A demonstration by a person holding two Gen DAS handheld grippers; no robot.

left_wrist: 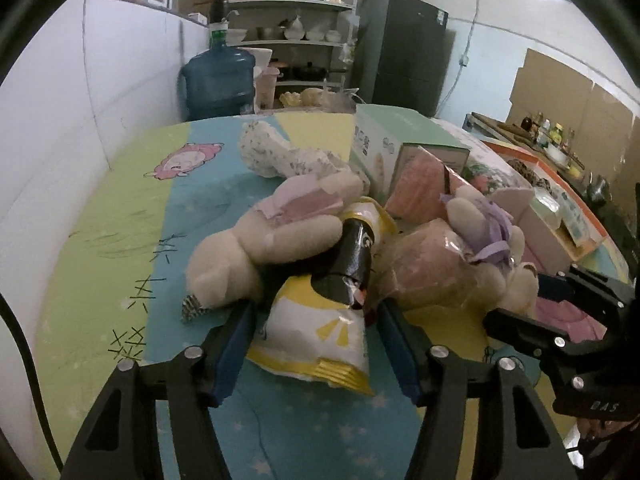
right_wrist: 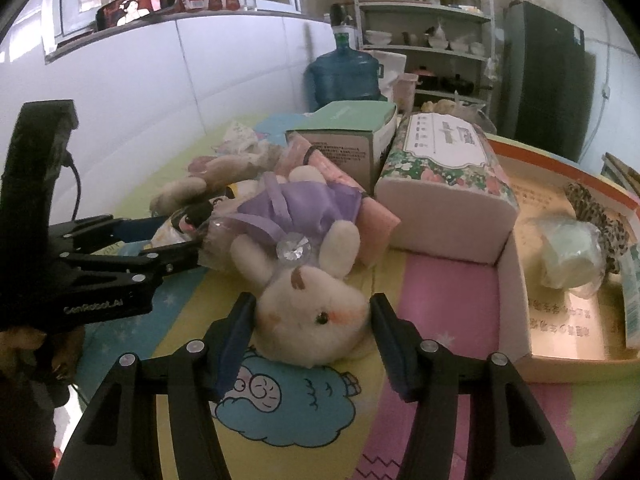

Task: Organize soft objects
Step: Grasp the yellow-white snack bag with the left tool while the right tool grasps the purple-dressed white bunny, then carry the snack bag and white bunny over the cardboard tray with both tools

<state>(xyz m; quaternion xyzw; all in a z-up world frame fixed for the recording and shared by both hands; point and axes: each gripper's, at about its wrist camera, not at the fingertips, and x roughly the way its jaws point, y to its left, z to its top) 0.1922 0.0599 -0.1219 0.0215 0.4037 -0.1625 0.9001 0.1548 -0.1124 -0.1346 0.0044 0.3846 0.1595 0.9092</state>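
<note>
Two fuzzy cream plush rabbits are lying on your cartoon-print mat. Your right claw [right_wrist: 312, 316] is spreading wide around the purple-dressed rabbit's [right_wrist: 308, 280] round head, not yet pinching. Your left claw [left_wrist: 316, 316] is gaping around one crinkly yellow snack bag [left_wrist: 320, 332] beneath the pink-dressed rabbit [left_wrist: 272, 236].

Between the left gripper [left_wrist: 314, 312] jaws: a glossy, crinkled foil snack bag [left_wrist: 320, 332]. Between the right gripper [right_wrist: 312, 312] jaws: a matt plush rabbit [right_wrist: 308, 312] in a satiny purple dress [right_wrist: 304, 210] with a faceted, shiny gem [right_wrist: 294, 250]. Both grippers: matt black plastic, bright metal screws. Beyond the right jaw: a matt cardboard box [right_wrist: 516, 280].
</note>
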